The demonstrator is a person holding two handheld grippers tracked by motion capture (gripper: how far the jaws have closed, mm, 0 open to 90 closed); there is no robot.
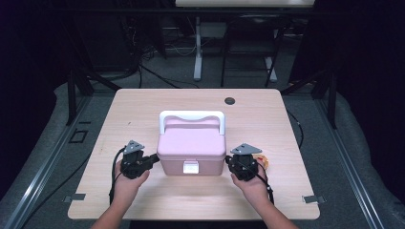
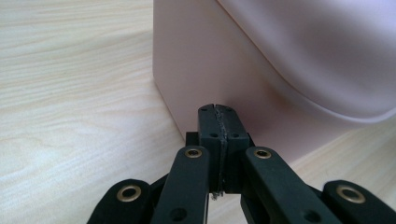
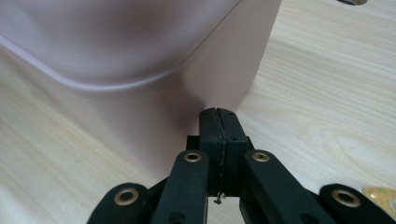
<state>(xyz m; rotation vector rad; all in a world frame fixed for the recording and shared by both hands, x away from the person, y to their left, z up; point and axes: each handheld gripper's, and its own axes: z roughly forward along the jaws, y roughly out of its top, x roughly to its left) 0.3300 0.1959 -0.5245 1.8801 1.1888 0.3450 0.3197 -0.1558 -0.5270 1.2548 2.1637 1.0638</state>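
Here the bench [image 1: 143, 102] spreads pale and woody across the middle of the high view, and the pink box [image 1: 192, 145] sits at its centre, white handle [image 1: 191, 116] standing up at the back and white latch [image 1: 191, 167] facing me, apparently fastened. I judge it a rigid, smooth plastic case, probably light unless loaded, and slick enough that a push on the flat walls could slide it rather than lift it. The handle looks the surest place to take hold; the latch would need a fingertip's nudge. My left tool [image 1: 154, 158] sits at the box's lower-left side, jaws pressed together on nothing, tips right at the wall. My right tool [image 1: 228, 163] mirrors it at the lower-right side, likewise closed and empty. A small orange thing [image 1: 264, 161] lies just beside it.
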